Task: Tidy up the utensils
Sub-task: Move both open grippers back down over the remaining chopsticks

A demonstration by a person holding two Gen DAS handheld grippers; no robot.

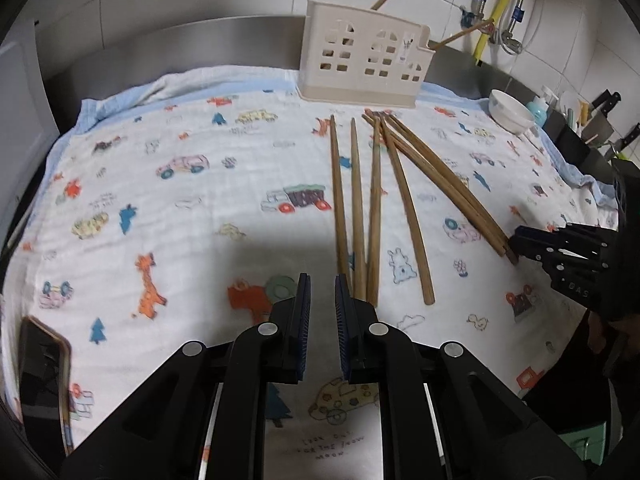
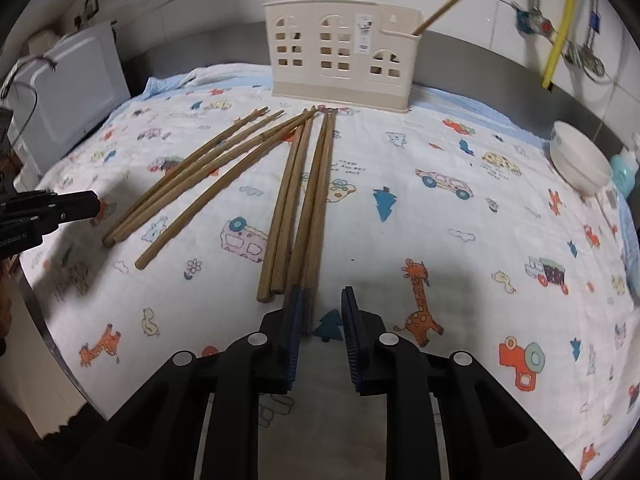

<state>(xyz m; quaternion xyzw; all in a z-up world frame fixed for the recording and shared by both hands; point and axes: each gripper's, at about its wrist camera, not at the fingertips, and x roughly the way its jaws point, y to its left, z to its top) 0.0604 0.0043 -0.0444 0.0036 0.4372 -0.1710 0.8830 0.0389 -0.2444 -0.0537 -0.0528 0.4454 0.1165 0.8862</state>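
Several wooden chopsticks (image 1: 374, 204) lie fanned on a printed cloth (image 1: 180, 200), also in the right wrist view (image 2: 298, 196). A cream utensil holder (image 1: 362, 60) stands at the back with two chopsticks in it; it also shows in the right wrist view (image 2: 340, 52). My left gripper (image 1: 322, 292) is open and empty, its right finger beside the near ends of three chopsticks. My right gripper (image 2: 322, 304) is open, its left finger at the near ends of a chopstick pair. The right gripper shows at the left wrist view's right edge (image 1: 516, 242).
A white bowl (image 2: 580, 160) and a blue bottle (image 2: 626, 170) stand at the right. A phone (image 1: 44, 376) lies at the cloth's near left corner. A white appliance (image 2: 68, 92) stands at the left. Knives in a rack (image 1: 600, 124) stand far right. Pipes run on the tiled wall.
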